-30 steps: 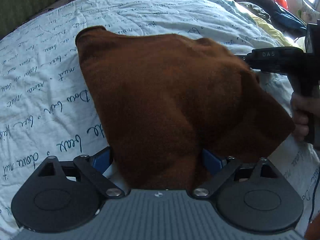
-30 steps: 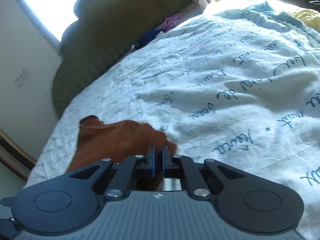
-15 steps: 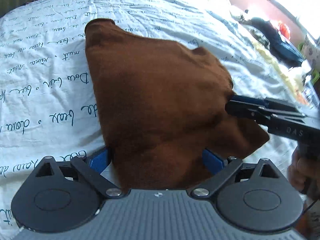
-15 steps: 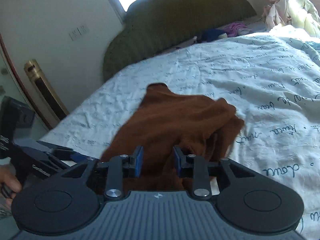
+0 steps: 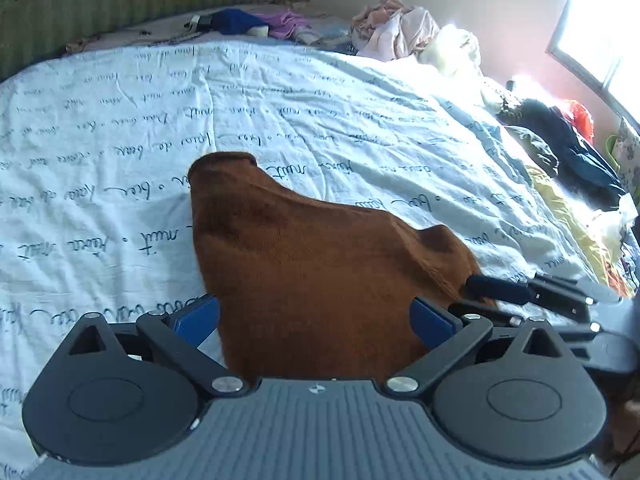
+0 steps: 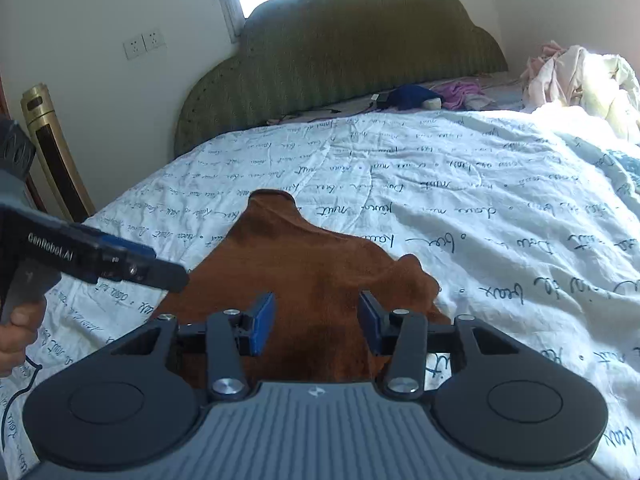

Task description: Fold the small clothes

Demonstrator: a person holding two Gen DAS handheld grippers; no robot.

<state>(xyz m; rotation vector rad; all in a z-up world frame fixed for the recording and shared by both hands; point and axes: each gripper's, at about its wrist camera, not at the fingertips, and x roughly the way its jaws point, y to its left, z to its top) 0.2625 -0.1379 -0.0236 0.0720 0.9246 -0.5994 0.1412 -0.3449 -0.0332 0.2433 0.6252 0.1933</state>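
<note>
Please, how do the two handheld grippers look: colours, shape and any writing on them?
Both grippers, left gripper and right gripper, have black linkage arms, round black discs, silver screws, a ribbed grey body and blue pads. The left one bears white lettering "GenRobot.AI".

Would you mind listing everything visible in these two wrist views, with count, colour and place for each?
brown garment: one, brown, flat on the bedspread, near both grippers.
bedspread: one, white with dark handwriting print, covers the bed.
headboard: one, olive green, scalloped, against the wall.
clothes pile: several, pink and cream, far side of the bed.
dark clothes: a few, navy, red and yellow, at the bed's right edge.
wall sockets: two, white, left of the headboard.
left gripper: one, black with blue pads, wide open over the garment.
right gripper: one, black with blue pads, jaws just opening, pads clear of the garment.
hand: one, holding the left gripper's handle.
</note>
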